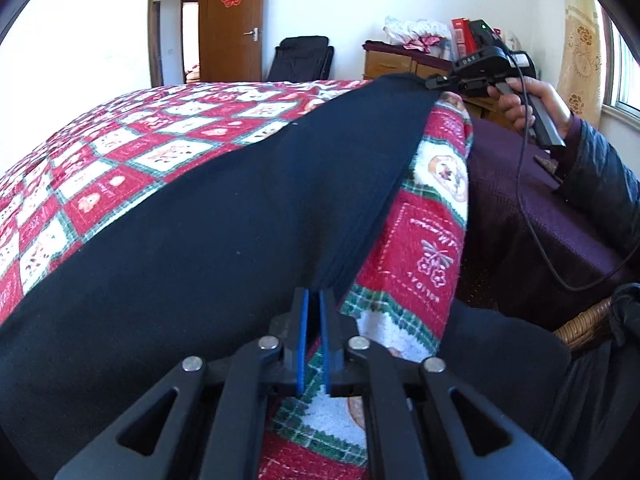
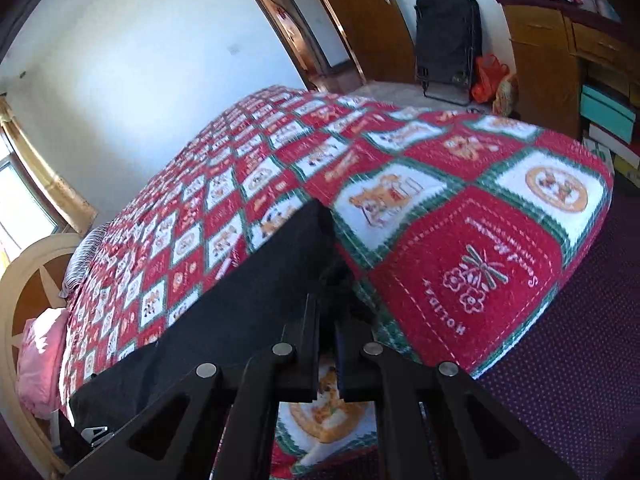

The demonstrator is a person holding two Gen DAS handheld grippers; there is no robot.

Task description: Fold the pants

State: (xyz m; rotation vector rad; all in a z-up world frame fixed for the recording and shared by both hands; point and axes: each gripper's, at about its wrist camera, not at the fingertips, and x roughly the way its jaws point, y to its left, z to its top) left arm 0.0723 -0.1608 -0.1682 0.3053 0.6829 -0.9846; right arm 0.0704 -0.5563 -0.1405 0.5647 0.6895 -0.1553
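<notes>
Dark pants (image 1: 208, 216) lie in a long band across the red checked quilt (image 1: 120, 160), along the bed's near edge. My left gripper (image 1: 314, 294), with blue pads (image 1: 305, 320), is shut on the near end of the pants' layered edge. At the far end a hand (image 1: 532, 104) holds my right gripper (image 1: 431, 82), which pinches the other end of the pants. In the right wrist view the pants (image 2: 256, 280) run off to the lower left, and my right gripper (image 2: 326, 306) is shut on a bunched bit of the dark fabric.
The quilt (image 2: 440, 200) drapes over the bed's corner above a purple floor covering (image 2: 580, 340). A wicker basket (image 1: 588, 320) stands at the right. A black folding chair (image 2: 448, 36), a wooden dresser (image 2: 540, 56) and an open door (image 1: 232, 24) are beyond. A pink pillow (image 2: 40, 352) lies by the headboard.
</notes>
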